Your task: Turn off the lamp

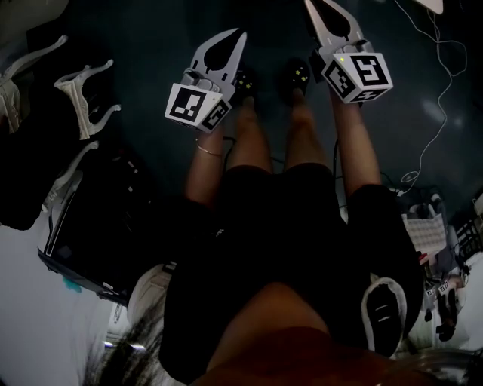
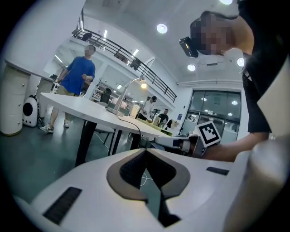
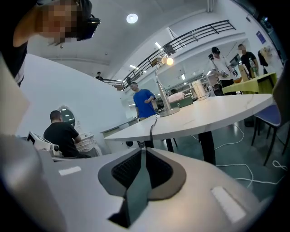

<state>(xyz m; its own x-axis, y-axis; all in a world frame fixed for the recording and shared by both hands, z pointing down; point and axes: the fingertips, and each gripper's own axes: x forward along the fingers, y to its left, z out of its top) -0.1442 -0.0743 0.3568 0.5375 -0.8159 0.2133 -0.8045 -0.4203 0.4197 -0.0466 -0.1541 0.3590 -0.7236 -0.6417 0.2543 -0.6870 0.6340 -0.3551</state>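
Observation:
The desk lamp [image 3: 164, 86] stands lit on a white table [image 3: 217, 113] well ahead of me, its bulb glowing at the top of a curved arm. In the left gripper view the same lamp [image 2: 136, 93] shines on the far part of that table [image 2: 77, 108]. My left gripper [image 2: 146, 150] is shut with nothing between its jaws, and so is my right gripper [image 3: 144, 150]. In the head view both the left gripper [image 1: 238, 36] and the right gripper [image 1: 321, 13] hang low in front of the person's legs, far from the lamp.
A person in a blue shirt [image 2: 77, 77] stands by the table; another in black [image 3: 61, 136] sits at the left. A black cable [image 3: 152, 129] drops from the table, and white cables [image 1: 438, 113] lie on the dark floor. Bags and white frames [image 1: 83, 98] lie at the left.

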